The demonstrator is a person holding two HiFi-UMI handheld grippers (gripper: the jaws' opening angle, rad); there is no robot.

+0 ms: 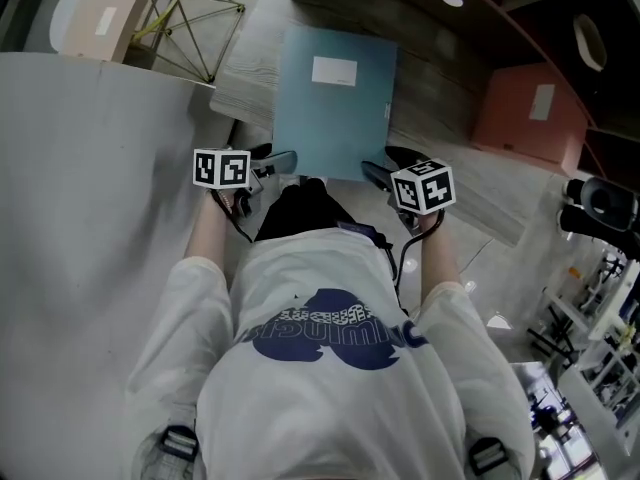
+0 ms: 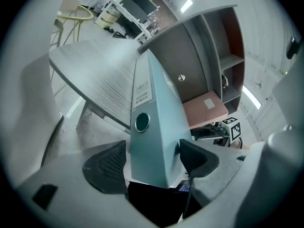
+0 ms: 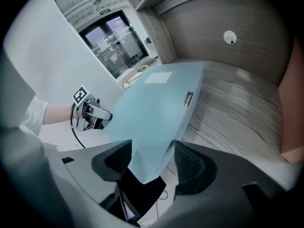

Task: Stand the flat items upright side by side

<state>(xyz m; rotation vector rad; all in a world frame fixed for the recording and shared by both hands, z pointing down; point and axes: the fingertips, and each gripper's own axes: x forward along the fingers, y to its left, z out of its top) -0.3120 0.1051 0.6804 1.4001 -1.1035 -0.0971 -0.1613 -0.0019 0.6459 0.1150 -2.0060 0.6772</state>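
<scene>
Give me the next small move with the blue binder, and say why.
Probably lift the near edge of the blue binder so it pivots upright on the desk. It lies cover-up with its near end past the desk edge. The left tongs and right tongs each appear clamped on a near corner. The pink folder beside it lies flat too.

Head view looks steeply down; both tool views share the folder.

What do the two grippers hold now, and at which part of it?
Both hold the light blue binder: the left gripper at its spine's near end, the right gripper at the other near corner.
</scene>
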